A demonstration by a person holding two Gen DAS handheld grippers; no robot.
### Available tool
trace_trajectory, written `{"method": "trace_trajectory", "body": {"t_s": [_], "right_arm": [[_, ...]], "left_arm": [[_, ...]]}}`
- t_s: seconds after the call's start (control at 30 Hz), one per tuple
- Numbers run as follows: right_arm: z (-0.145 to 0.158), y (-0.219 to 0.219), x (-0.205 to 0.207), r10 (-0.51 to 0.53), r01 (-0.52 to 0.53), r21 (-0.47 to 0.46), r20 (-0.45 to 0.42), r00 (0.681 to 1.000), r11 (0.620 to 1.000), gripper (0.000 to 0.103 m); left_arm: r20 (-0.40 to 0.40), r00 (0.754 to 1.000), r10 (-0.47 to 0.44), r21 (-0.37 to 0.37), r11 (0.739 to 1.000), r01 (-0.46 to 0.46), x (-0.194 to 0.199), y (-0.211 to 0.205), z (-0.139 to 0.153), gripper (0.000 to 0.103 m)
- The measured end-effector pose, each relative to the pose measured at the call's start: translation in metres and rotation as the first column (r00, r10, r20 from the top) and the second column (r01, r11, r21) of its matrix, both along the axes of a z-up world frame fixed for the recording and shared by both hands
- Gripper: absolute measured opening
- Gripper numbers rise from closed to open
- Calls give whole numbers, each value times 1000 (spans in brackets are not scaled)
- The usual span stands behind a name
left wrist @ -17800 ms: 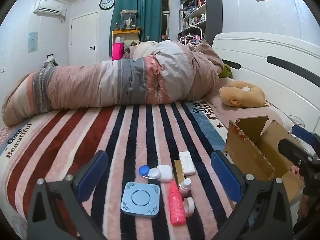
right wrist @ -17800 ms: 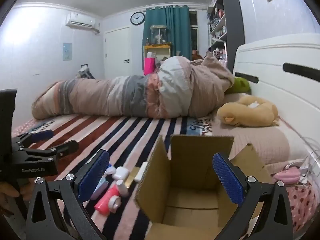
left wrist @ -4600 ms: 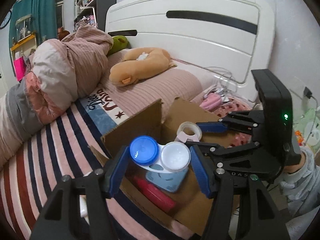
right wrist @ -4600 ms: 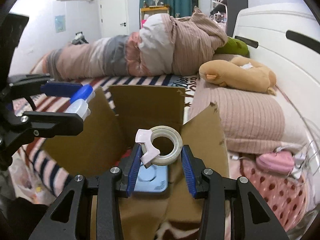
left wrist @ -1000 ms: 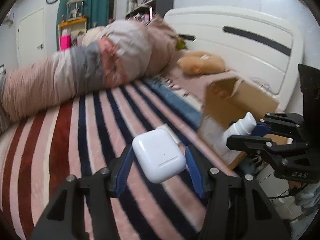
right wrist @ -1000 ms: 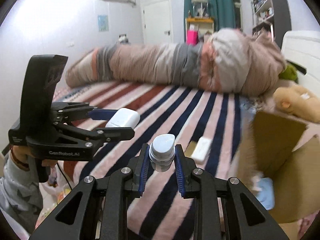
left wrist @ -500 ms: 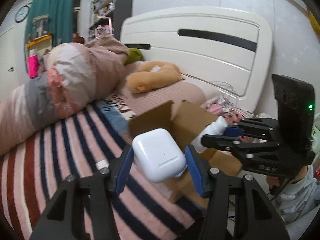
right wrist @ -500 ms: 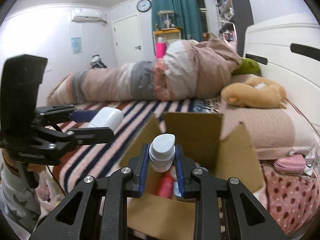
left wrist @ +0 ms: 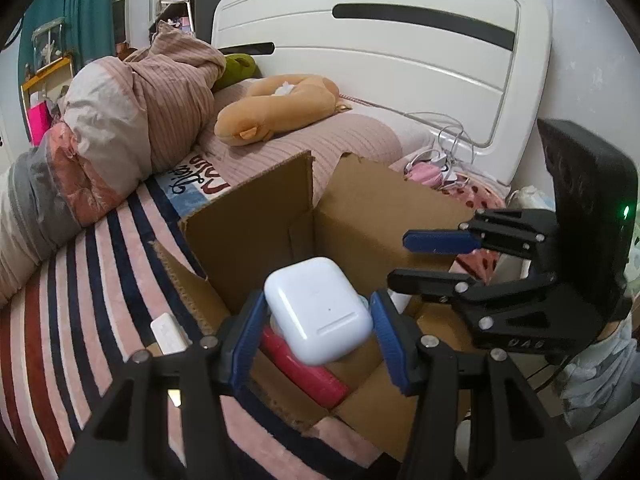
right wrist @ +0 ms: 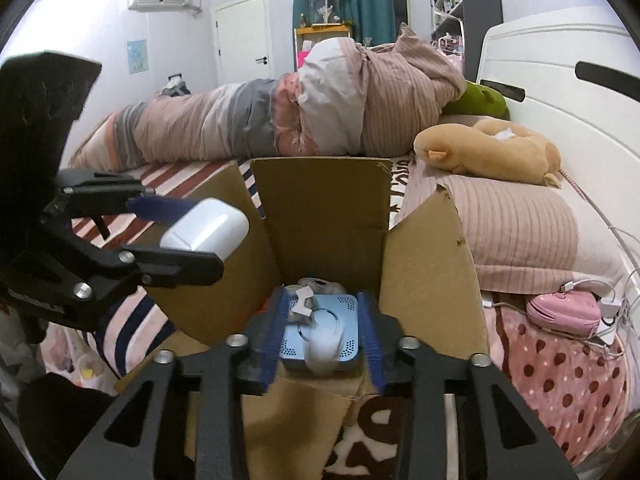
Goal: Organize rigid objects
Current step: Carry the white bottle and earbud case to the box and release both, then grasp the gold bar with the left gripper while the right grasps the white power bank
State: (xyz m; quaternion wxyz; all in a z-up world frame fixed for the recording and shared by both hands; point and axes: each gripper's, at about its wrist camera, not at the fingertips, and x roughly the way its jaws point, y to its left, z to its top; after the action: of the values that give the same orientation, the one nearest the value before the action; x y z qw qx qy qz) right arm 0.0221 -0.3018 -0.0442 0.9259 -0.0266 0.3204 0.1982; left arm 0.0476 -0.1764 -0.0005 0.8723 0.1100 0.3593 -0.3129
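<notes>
Left wrist view: the left gripper (left wrist: 318, 336) pinches a white earbud case (left wrist: 318, 310) between its blue pads, holding it above the open cardboard box (left wrist: 256, 216) that sits on the striped blanket (left wrist: 80, 300). Around the box lie a rolled duvet (left wrist: 120, 112), a tan plush toy (left wrist: 276, 100) on a pink pillow (left wrist: 344, 140), and the white headboard (left wrist: 400, 60) behind them. A flat white item (left wrist: 168, 332) rests on the blanket just beside the box's near flap. The right gripper (left wrist: 424, 260) reaches in over the box from the right, fingers spread with nothing between them. Inside the box a pink bottle (left wrist: 304, 368) lies under the held case; the rest of the contents are hidden behind the case.

Right wrist view: the right gripper (right wrist: 326, 336) hangs over the box (right wrist: 320, 220), fingers apart. A white dropper bottle (right wrist: 322, 350), blurred, lies loose between them on a light blue square device (right wrist: 336, 320) at the box bottom, with a tape roll (right wrist: 316, 286) at its far edge. The left gripper (right wrist: 184, 228) enters from the left over the box's flap, gripping the earbud case (right wrist: 204, 230). A pink pouch (right wrist: 564, 314) with cables lies on the dotted sheet (right wrist: 560, 392) to the right.
</notes>
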Motion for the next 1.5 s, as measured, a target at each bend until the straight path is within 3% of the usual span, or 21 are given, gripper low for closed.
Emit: {"method": "trace_trajectory", "body": {"t_s": [0.37,0.5,0.83,1.1,1.33,1.5], "right_arm": [[0,5,1,4,-4,-8,3,1000,1000,33],[1,10,0,7,-7,-18,-4,1000,1000,33],[31,44,-21,52,-52,-19,32,998,998,34],[54,121,-32,190,-191,5,66,980,982,34],[16,212,-15,307,-306,33,-66,949,952,34],[-24,247,10,268,-268,19,-152,952,963,33]], "left_arm": [[19,1000,-3,-16,1000,3,-4,3,2,52],[38,999,11,-47,999,-9,-12,19,12,59],[77,979,190,-87,979,-183,-35,105,34,66],[76,946,314,-84,948,-308,-50,182,12,66],[13,921,390,-106,916,-386,-37,243,-30,66],[-42,916,399,-124,908,-401,-26,270,-61,66]]}}
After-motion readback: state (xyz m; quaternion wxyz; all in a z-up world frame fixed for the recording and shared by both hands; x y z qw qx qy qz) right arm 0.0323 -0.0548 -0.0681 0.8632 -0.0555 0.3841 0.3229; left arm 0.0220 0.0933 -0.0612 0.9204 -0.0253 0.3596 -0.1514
